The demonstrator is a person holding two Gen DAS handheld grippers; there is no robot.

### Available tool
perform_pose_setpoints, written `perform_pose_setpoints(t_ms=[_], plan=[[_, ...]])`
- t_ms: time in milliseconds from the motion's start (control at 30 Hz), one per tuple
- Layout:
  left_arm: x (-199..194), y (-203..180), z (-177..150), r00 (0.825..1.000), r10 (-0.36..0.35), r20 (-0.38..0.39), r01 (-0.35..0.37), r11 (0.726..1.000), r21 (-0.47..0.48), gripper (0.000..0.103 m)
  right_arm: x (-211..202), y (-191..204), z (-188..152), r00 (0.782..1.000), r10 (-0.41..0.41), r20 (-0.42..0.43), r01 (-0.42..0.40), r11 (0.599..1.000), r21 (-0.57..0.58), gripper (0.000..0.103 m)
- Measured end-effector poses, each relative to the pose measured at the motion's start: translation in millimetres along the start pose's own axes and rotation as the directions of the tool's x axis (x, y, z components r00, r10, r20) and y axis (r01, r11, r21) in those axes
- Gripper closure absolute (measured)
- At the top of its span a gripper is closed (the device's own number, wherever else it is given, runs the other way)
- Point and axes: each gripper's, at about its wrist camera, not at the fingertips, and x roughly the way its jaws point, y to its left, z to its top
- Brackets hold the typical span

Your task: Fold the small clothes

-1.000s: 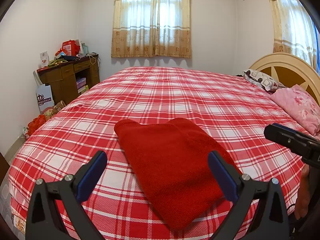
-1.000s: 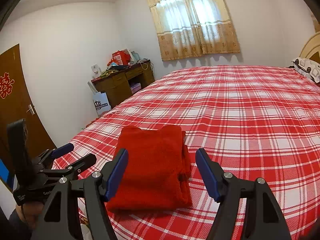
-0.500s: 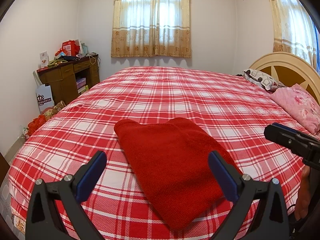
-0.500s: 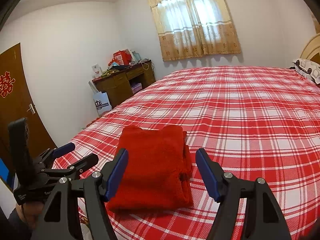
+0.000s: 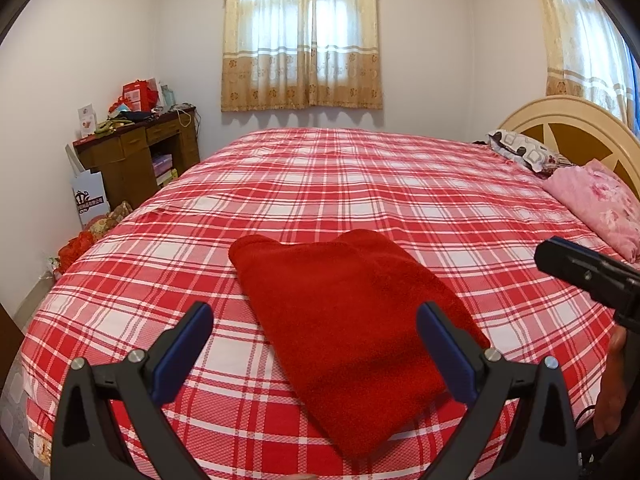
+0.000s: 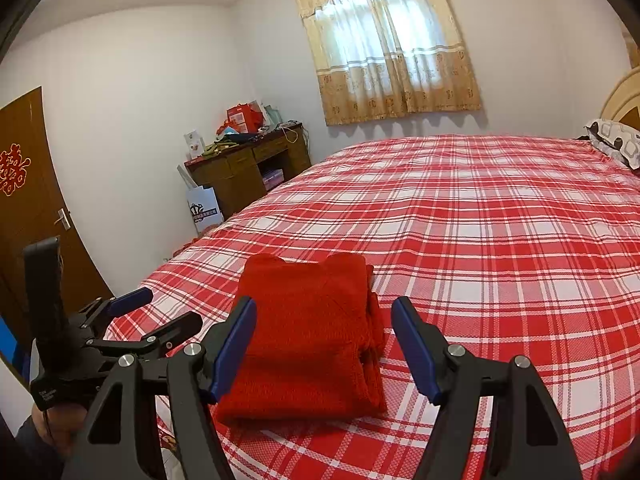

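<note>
Black tool [image 6: 324, 344] frames, blue finger pads [image 6: 234, 346], silver screws.

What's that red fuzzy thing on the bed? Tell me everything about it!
The red garment is a plain bright red piece with a soft, fuzzy, fleece-like surface. It is folded into a neat rectangle; stacked layers show along one edge. It lies flat near the close edge of the red-and-white checked bed cover, which alone touches it. Both grippers hang above it, open, gripping nothing.
</note>
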Motion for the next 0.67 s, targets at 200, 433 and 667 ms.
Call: perform_pose_setpoints(t_ms=[200, 433, 667], plan=[[0.7, 0.0, -0.2, 1.0, 0.006, -0.004, -0.006, 1.0, 0.004, 0.0, -0.1, 0.8, -0.1, 1.0, 0.001, 0.001, -0.001, 1.0, -0.002, 0.032], [5.0, 4.1, -0.9, 1.0, 0.004, -0.022, -0.004, 1.0, -0.009, 0.0, -1.2, 2.9, -0.9, 1.0, -0.002, 0.003, 0.002, 1.0, -0.008, 0.032], [5.3, 8.9, -2.5, 1.0, 0.015, -0.015, -0.015, 1.0, -0.006, 0.0, -1.1, 5.4, -2.6, 1.0, -0.004, -0.001, 0.004, 1.0, -0.013, 0.032]])
